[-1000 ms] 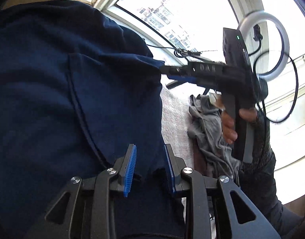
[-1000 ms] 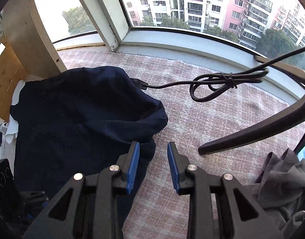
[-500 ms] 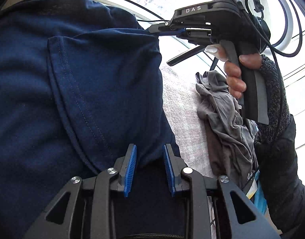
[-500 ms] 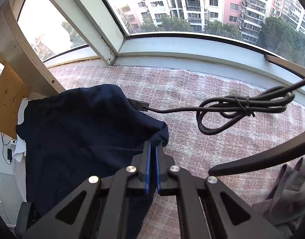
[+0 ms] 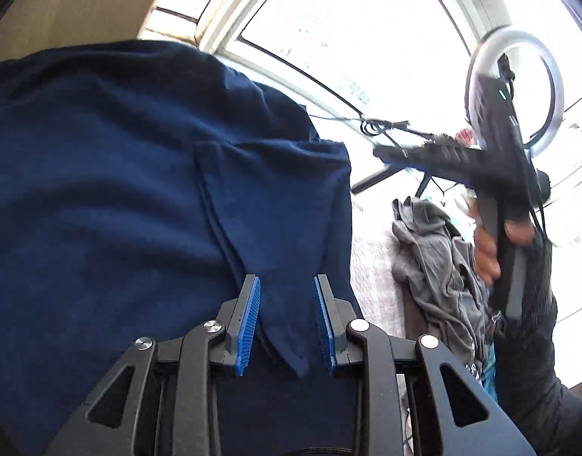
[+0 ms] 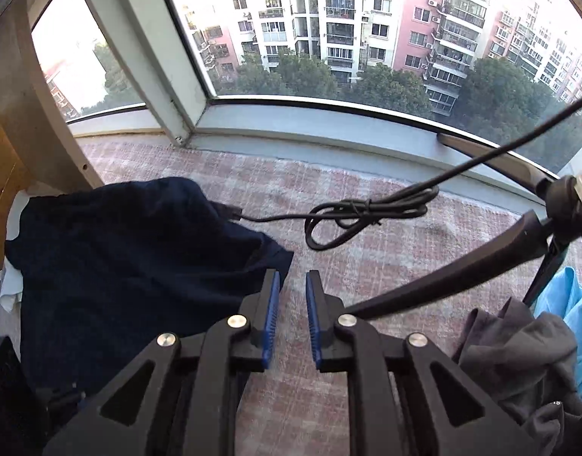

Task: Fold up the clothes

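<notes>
You are letting go of the navy shirt (image 6: 131,262) with your right gripper (image 6: 293,319): half a second ago its pads were pinched shut at the shirt's near corner, and now they are standing a narrow gap apart with nothing between them, the corner lying just to their left on the mat (image 6: 367,266). That release is suggesting one fold is being set down, though whether more folds are waiting cannot be judged from here. The shirt is lying in a loose, humped heap on the mat's left part, beside the wooden panel, its right edge draping flat toward the cable (image 6: 359,212) coiled near the mat's middle. Your left gripper (image 5: 285,323) is also changing: its jaws are standing wider than a moment ago, and a seamed point of the shirt (image 5: 139,209) is hanging between the pads without being clamped. The fabric is looking soft and creased, with a stitched sleeve seam running diagonally. A grey garment (image 6: 519,349) is bunched at the mat's right edge.
</notes>
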### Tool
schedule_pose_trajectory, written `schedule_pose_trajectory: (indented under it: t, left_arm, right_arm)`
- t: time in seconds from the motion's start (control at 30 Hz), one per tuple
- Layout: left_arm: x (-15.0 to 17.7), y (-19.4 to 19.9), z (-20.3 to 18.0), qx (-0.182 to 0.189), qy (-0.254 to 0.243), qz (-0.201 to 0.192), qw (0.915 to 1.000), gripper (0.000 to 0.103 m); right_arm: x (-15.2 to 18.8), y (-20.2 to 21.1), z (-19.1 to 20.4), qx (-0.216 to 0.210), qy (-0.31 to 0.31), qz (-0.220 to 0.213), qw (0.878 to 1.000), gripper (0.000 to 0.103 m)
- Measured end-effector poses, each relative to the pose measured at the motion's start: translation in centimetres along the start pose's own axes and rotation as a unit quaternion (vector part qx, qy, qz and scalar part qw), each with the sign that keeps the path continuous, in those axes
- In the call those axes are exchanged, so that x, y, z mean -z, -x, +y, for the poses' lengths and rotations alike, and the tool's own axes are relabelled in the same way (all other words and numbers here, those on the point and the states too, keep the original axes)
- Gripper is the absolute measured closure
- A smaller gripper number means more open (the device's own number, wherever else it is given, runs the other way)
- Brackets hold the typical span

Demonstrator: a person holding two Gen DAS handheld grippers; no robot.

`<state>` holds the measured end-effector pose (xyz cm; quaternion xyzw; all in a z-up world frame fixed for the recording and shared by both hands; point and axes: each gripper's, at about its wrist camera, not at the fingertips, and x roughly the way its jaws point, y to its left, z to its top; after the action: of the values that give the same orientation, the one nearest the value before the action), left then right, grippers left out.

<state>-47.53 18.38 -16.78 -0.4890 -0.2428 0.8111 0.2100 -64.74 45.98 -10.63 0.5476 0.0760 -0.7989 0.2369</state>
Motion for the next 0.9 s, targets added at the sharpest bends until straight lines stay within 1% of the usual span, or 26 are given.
schedule_pose_trajectory:
  t: [0.03, 0.13, 0.2, 0.27, 0.37, 0.43, 0.5, 0.6, 0.63, 0.67, 0.7, 0.77, 0.8, 0.87, 0.9]
  left_arm:
    - [-0.4, 0.3, 0.3, -0.004, 0.001, -0.005, 1.0000, 0.076]
    - [-1.4, 1.3, 1.3, -0.014, 0.006, -0.019, 0.9997, 0.076]
    - [-1.2, 1.4, 1.8, -0.017, 0.008, -0.016, 0.9997, 0.076]
    - [-0.9, 1.4, 2.1, -0.018, 0.010, -0.011, 0.9997, 0.076]
    - [0.0, 1.3, 2.4, -0.014, 0.008, -0.001, 0.9999, 0.076]
    - [0.5, 1.1, 2.6, -0.015, 0.006, 0.008, 0.9998, 0.076]
    - [0.9, 0.8, 2.9, -0.018, 0.011, 0.014, 0.9997, 0.076]
    - [1.4, 0.5, 3.4, -0.021, 0.020, 0.024, 0.9993, 0.076]
    - [1.6, 0.3, 3.5, -0.027, 0.022, 0.031, 0.9989, 0.076]
    - [1.8, 0.2, 3.6, -0.033, 0.021, 0.038, 0.9985, 0.076]
    - [2.0, 0.0, 3.6, -0.038, 0.016, 0.042, 0.9983, 0.077]
    - [2.1, -0.1, 3.3, -0.049, 0.001, 0.048, 0.9977, 0.076]
    - [2.1, -0.1, 3.0, -0.053, -0.006, 0.050, 0.9973, 0.076]
    - [2.0, 0.0, 2.5, -0.057, -0.014, 0.051, 0.9970, 0.076]
    - [1.9, 0.2, 2.0, -0.050, -0.017, 0.048, 0.9974, 0.076]
  right_arm:
    - [1.6, 0.5, 0.7, -0.020, 0.012, 0.011, 1.000, 0.069]
    - [6.3, 0.5, 3.4, -0.049, 0.047, 0.058, 0.996, 0.068]
    - [8.8, 0.1, 5.1, -0.062, 0.067, 0.080, 0.993, 0.068]
    - [10.7, 0.1, 6.7, -0.045, 0.102, 0.086, 0.990, 0.068]
    - [13.2, 0.9, 8.3, -0.008, 0.161, 0.073, 0.984, 0.068]
    - [14.2, 0.6, 8.7, -0.003, 0.176, 0.080, 0.981, 0.068]
    - [14.3, -0.3, 8.6, -0.003, 0.169, 0.089, 0.982, 0.068]
    - [14.1, -1.5, 8.1, 0.001, 0.162, 0.089, 0.983, 0.069]
    - [14.0, -1.6, 7.5, -0.004, 0.148, 0.090, 0.985, 0.074]
    - [13.9, -1.7, 6.7, -0.011, 0.128, 0.090, 0.988, 0.081]
    - [13.9, -1.6, 5.6, -0.020, 0.101, 0.091, 0.990, 0.096]
    - [13.9, -1.4, 3.4, -0.032, 0.054, 0.097, 0.993, 0.096]
    - [14.0, -1.3, 2.3, -0.036, 0.033, 0.099, 0.994, 0.098]
    - [14.0, -1.0, 1.6, -0.037, 0.022, 0.111, 0.993, 0.093]
    - [13.5, -0.7, 1.5, -0.036, 0.022, 0.110, 0.993, 0.091]
